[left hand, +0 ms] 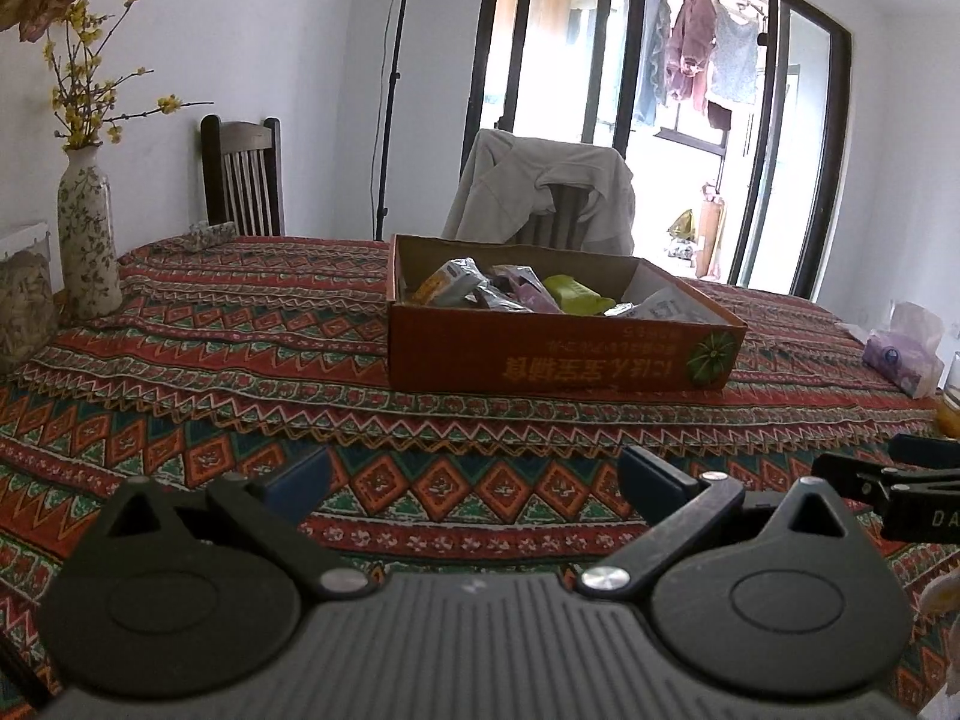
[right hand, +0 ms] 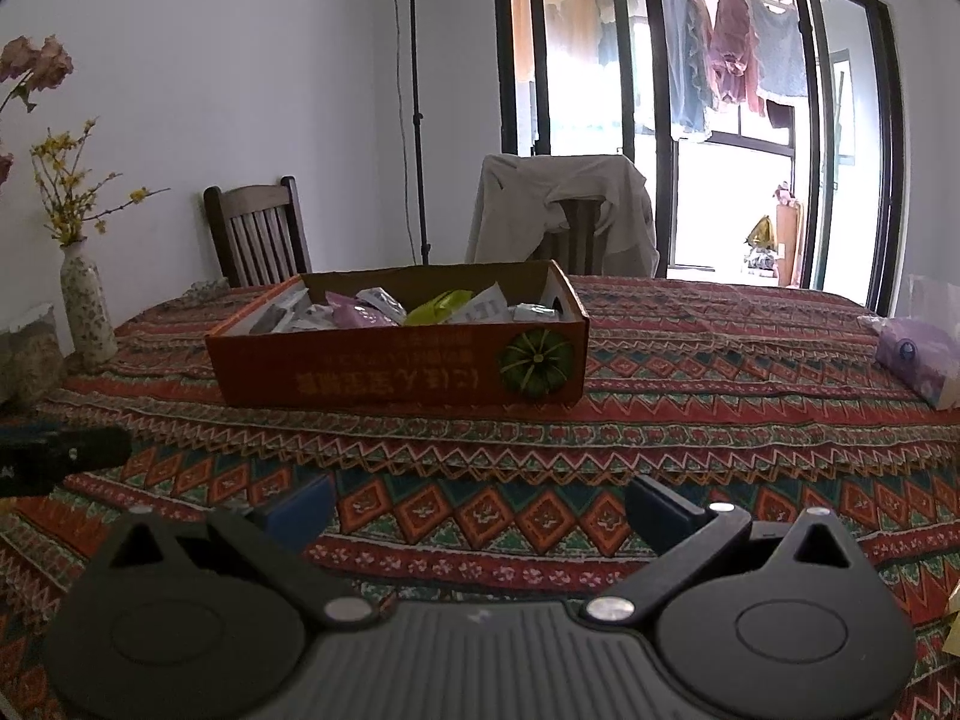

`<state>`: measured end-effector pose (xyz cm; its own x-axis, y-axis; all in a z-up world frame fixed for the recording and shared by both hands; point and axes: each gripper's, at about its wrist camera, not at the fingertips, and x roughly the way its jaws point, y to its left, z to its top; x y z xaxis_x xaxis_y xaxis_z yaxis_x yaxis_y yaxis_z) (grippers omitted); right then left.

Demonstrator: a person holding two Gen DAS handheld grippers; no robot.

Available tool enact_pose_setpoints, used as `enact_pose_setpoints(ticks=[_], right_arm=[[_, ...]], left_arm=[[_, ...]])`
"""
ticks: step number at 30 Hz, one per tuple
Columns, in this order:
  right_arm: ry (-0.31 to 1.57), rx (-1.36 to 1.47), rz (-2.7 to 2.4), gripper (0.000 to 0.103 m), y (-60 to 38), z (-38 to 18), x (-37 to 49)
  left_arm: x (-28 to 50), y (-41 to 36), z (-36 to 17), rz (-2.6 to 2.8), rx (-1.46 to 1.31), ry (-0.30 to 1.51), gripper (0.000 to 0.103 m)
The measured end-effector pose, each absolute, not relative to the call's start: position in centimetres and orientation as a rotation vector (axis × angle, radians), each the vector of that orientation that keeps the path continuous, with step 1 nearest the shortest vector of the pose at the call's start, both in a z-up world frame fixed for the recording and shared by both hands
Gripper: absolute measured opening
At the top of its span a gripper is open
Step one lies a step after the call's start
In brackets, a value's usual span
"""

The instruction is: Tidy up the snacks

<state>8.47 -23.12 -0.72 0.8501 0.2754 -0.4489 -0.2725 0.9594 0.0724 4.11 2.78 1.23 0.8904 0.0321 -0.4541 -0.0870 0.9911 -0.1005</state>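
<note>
**A:** Start at your far left. What sits there?

**B:** In your left wrist view, at about ten o'clock, you have a floral vase (left hand: pixel 87 240) holding yellow-blossomed twigs, upright on the patterned tablecloth (left hand: pixel 240 372). Behind it, near eleven o'clock, a dark wooden chair (left hand: pixel 243 177) stands at the table's far edge.

**A:** And your left gripper?

**B:** Your left gripper (left hand: pixel 474 474) hangs low over the cloth at six o'clock, its blue-padded fingers (left hand: pixel 300 477) spread wide with nothing between them.

**A:** Where are the snacks?

**B:** Straight ahead at twelve o'clock: the orange cardboard box (left hand: pixel 558 354) rests on the cloth, well apart from your fingers. The snack packets (left hand: pixel 510 288) lie loose inside it, silver, pink and one yellow-green. A chair draped with a pale garment (left hand: pixel 543 192) stands just behind the box.

**A:** Further right?

**B:** At three o'clock you see a purple tissue pack (left hand: pixel 900 354) near the table's right edge.

**A:** And your right gripper?

**B:** In the right wrist view your right gripper (right hand: pixel 480 507) also hovers over bare cloth at six o'clock, jaws wide apart and empty. From there the box sits at eleven o'clock, clear of the fingers.
</note>
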Motion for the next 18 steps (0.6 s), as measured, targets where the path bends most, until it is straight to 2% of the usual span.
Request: enact_pose_setpoints(ticks=[18], right_arm=[[0.481,0.005,0.288,0.103,-23.15,-0.96,8.46]], left_arm=[[4.07,2.62,1.17,0.063,-0.116,0.47,0.103]])
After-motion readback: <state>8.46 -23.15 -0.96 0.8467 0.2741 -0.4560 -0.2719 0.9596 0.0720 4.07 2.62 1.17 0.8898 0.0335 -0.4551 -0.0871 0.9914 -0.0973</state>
